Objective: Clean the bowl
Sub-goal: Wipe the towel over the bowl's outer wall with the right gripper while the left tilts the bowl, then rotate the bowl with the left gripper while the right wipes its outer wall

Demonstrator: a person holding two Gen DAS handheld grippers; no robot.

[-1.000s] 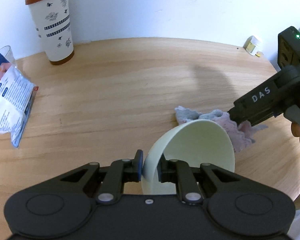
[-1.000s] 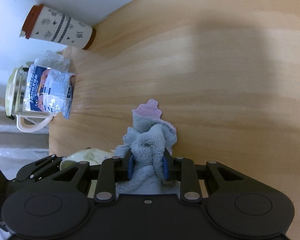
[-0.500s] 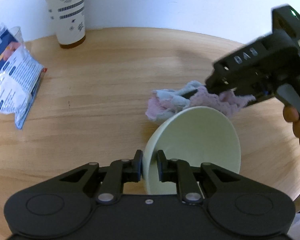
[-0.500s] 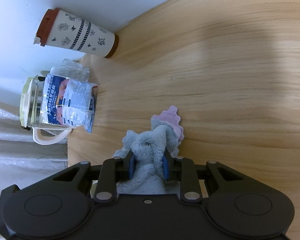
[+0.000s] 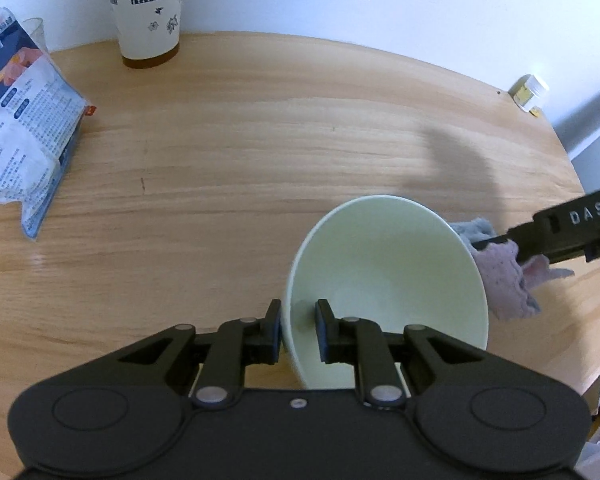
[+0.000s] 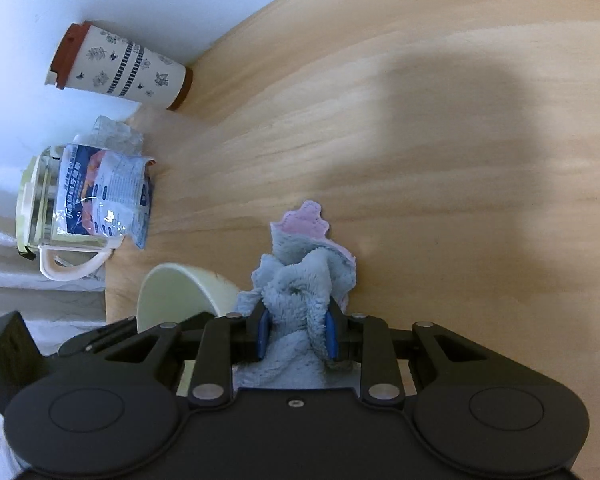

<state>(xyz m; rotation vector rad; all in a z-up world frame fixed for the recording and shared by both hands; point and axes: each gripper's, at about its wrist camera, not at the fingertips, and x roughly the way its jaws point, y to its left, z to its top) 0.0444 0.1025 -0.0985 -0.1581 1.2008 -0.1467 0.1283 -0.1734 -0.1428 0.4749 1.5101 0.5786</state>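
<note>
- Two grippers work over the round wooden table. The left gripper pinches the wall of the pale green bowl, one finger inside and one outside, the bowl tipped on its side near the table's near edge.
- The right gripper is clamped on a fluffy grey and pink cloth, which sits just beside the bowl's outer wall, on its right.
- At the left edge lies a printed plastic packet against a glass jug.
- At the far edge stands a patterned tumbler.
</note>
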